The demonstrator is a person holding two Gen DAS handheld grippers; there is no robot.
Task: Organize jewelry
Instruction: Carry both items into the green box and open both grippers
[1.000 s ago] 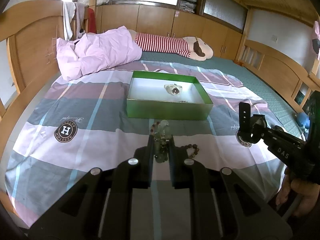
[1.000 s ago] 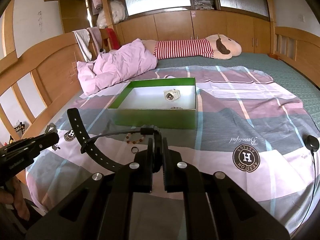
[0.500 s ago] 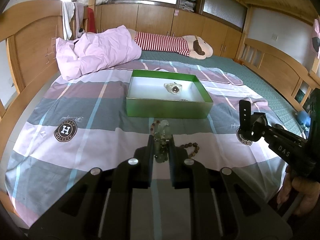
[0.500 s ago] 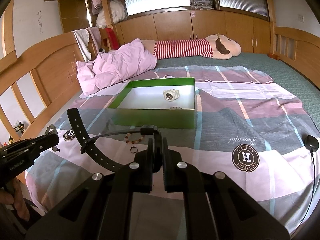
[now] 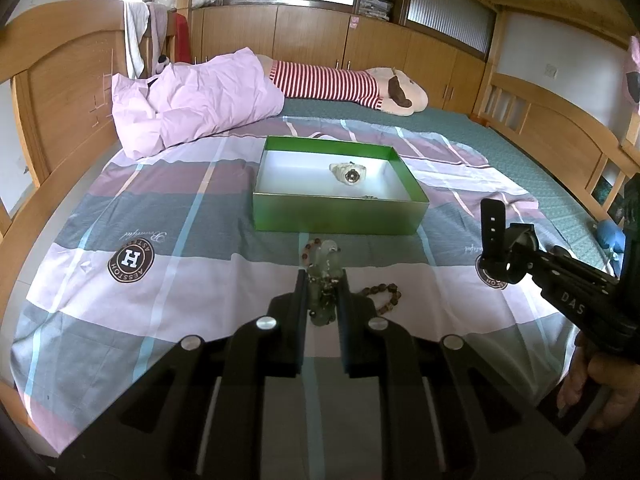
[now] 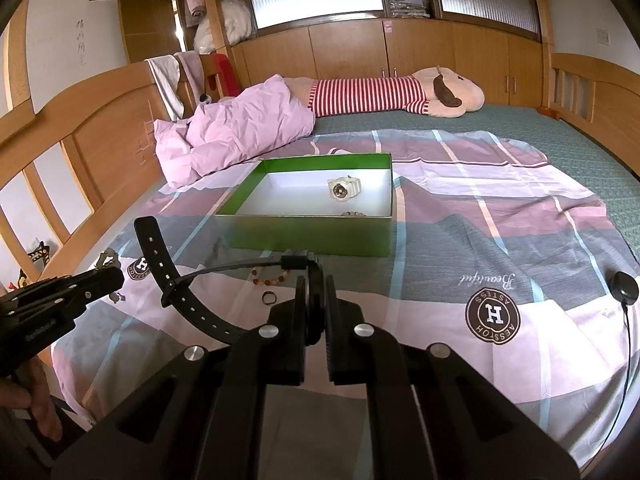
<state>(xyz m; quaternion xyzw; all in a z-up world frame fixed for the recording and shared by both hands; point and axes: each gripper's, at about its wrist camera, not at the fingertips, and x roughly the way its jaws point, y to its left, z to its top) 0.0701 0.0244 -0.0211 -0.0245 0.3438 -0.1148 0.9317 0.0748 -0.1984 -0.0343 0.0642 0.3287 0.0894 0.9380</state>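
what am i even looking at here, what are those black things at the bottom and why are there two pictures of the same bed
Each picture comes from a camera mounted on a hand-held gripper, looking forward along its two black fingers. A person holds one gripper in each hand; there is no robot arm.

In the left wrist view, the left gripper is shut on a pale green pendant. In the right wrist view, the right gripper is shut on a black watch, whose strap sticks out to the side.

On the bedsheet sits an open green box with a cream watch and a small bracelet inside. In front of the box lie a brown bead bracelet and a small ring.
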